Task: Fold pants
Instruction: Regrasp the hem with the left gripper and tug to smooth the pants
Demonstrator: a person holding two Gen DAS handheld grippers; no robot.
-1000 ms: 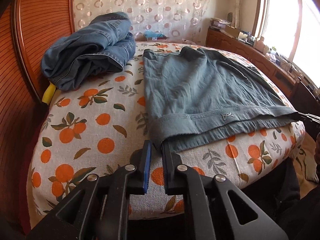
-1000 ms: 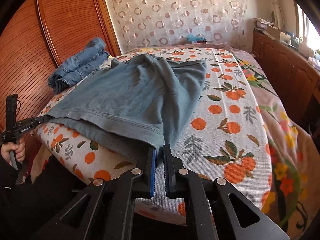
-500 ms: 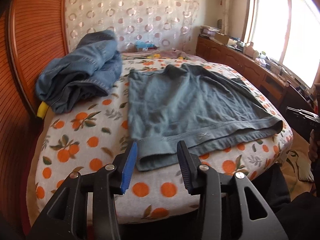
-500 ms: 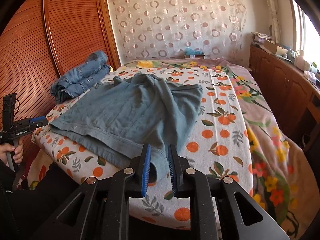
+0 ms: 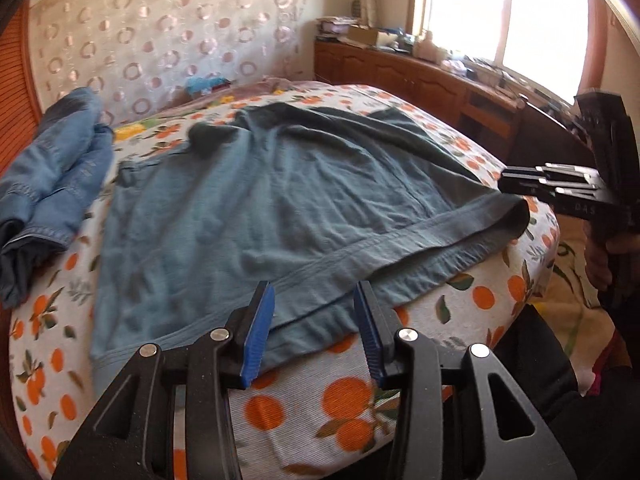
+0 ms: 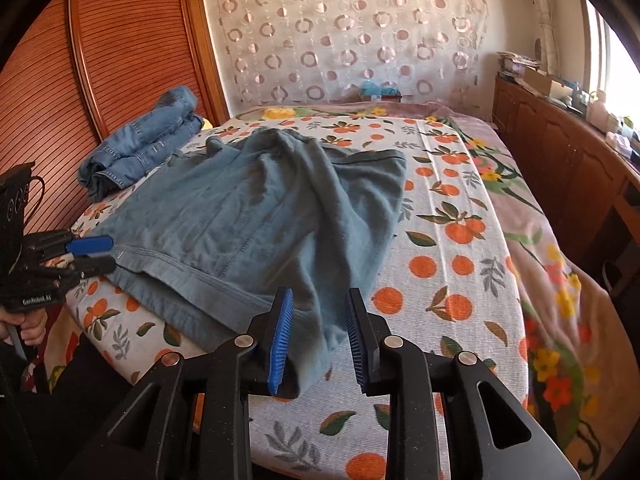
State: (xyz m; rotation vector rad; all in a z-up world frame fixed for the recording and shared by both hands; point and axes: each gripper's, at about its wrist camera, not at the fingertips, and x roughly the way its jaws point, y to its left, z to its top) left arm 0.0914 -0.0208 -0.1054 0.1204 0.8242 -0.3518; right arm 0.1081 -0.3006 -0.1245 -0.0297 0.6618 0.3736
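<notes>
Both grippers released teal pants [image 5: 256, 216], backed off hem; left gripper [image 5: 314, 330] fingers apart, right gripper [image 6: 319, 342] fingers apart; folded jeans [image 6: 140, 146] beside pants on bed [image 6: 452, 280].

Pants [image 6: 256, 220]: grey-blue. Bedsheet [image 6: 452, 264]: white, orange-fruit print. Jeans [image 6: 140, 148]: blue denim. Curtain [image 6: 352, 36]: apparently pinkish ring pattern.

Left wrist view is kinda smeary, so the pants [image 5: 256, 216] hem ahead of the left gripper [image 5: 314, 334] is soft. Denim pile [image 5: 52, 184] off to its left gets chopped by the frame edge. Stuff on the cabinet top [image 6: 560, 84], far right of the right gripper [image 6: 318, 342], is too tiny to make out.
</notes>
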